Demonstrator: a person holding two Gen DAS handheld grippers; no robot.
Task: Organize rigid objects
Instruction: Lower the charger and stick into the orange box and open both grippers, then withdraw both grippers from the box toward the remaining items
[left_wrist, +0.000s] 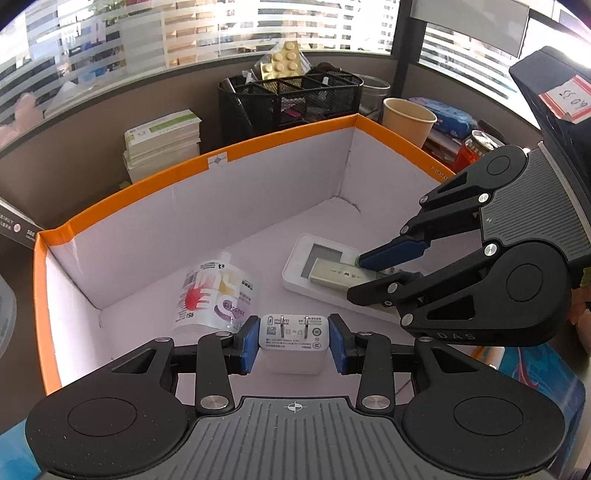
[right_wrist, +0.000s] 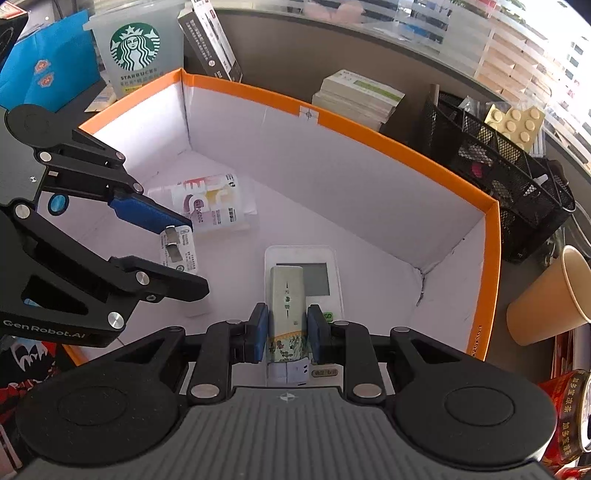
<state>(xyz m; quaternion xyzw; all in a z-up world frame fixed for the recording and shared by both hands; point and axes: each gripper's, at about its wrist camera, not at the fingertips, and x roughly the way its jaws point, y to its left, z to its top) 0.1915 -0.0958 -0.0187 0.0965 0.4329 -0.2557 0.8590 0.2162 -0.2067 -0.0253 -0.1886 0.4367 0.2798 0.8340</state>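
My left gripper (left_wrist: 293, 341) is shut on a white charger plug (left_wrist: 293, 332), held low inside an orange-rimmed white box (left_wrist: 147, 177); it also shows in the right wrist view (right_wrist: 179, 253). My right gripper (right_wrist: 286, 332) is shut on a pale green stick-shaped case (right_wrist: 286, 295) and holds it over a white flat device with a grey screen (right_wrist: 325, 280). In the left wrist view that case (left_wrist: 334, 275) lies across the device (left_wrist: 303, 258). A clear printed pouch (left_wrist: 218, 295) lies on the box floor, seen also in the right wrist view (right_wrist: 210, 203).
A black mesh organizer (left_wrist: 288, 99) with a yellow blister pack, a stack of booklets (left_wrist: 162, 142), a paper cup (left_wrist: 406, 120) and a red can (left_wrist: 474, 147) stand behind the box. A Starbucks cup (right_wrist: 135, 51) and blue bag (right_wrist: 48, 77) stand at its far corner.
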